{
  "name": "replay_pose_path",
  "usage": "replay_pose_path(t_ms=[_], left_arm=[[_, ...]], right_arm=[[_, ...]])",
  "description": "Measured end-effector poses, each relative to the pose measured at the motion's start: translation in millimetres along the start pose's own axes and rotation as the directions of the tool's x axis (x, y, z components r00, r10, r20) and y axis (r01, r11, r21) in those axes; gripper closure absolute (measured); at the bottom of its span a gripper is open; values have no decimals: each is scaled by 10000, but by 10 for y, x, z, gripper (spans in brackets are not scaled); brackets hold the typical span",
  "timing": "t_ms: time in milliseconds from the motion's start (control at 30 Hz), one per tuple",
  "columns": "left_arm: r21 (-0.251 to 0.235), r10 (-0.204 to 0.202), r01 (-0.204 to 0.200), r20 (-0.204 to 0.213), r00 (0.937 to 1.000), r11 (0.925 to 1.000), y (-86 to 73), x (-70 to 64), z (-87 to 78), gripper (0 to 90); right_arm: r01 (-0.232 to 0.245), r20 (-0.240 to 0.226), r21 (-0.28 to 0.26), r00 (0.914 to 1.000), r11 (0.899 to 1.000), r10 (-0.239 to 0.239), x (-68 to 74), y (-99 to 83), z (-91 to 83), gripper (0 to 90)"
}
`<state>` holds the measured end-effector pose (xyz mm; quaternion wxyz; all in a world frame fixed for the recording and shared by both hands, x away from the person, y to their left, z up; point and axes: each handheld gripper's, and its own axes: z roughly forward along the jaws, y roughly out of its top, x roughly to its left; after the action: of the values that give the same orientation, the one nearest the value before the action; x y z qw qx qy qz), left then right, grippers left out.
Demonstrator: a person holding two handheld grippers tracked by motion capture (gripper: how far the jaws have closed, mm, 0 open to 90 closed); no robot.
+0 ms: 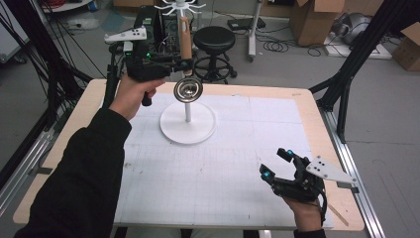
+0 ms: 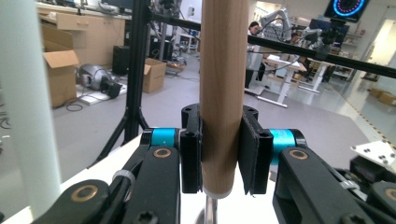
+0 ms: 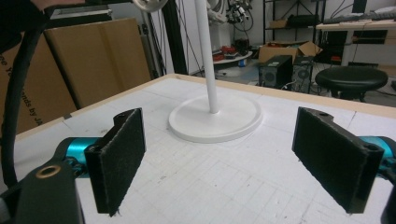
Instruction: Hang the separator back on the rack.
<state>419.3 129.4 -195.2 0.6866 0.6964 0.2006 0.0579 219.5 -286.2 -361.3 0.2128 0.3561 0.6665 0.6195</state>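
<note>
A cluttered workshop with cardboard boxes, a black stool (image 1: pixel 214 39) and dark metal frames surrounds the worktop (image 1: pixel 307 106), whose white gridded mat carries a white stand (image 1: pixel 187 124) with a round base and a thin pole. The left gripper (image 1: pixel 184 61) is raised beside that pole, its jaws pinching the wooden handle (image 2: pixel 222 93) of a ladle just above where the wood meets the metal stem. Gripping low on the handle keeps it upright and lets the shiny bowl (image 1: pixel 187 89) hang below, facing the high camera, close to the pole. The handle top reaches toward the white hooks (image 1: pixel 179 7) at the head of the stand, so the ladle is probably being hung there, though whether it touches a hook is hard to tell. The right gripper (image 1: pixel 275 164) rests low near the worktop's near right corner, well apart from the stand, its jaws spread wide and holding nothing, leaving the left room to work
</note>
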Motion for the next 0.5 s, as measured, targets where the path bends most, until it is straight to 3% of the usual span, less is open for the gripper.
replay_pose_path(t_ms=[200,500], left_arm=[[90,-166,169,-289,9994,9998,49,125,17,725],[166,-589,596,-406,9974,9981,-21,266,88,725]], right_arm=[[-129,16,-105,9999,9999,129,-23,2,-30,164],[-261,13,-128,9997,9996,261,-41,-13,-41,163]])
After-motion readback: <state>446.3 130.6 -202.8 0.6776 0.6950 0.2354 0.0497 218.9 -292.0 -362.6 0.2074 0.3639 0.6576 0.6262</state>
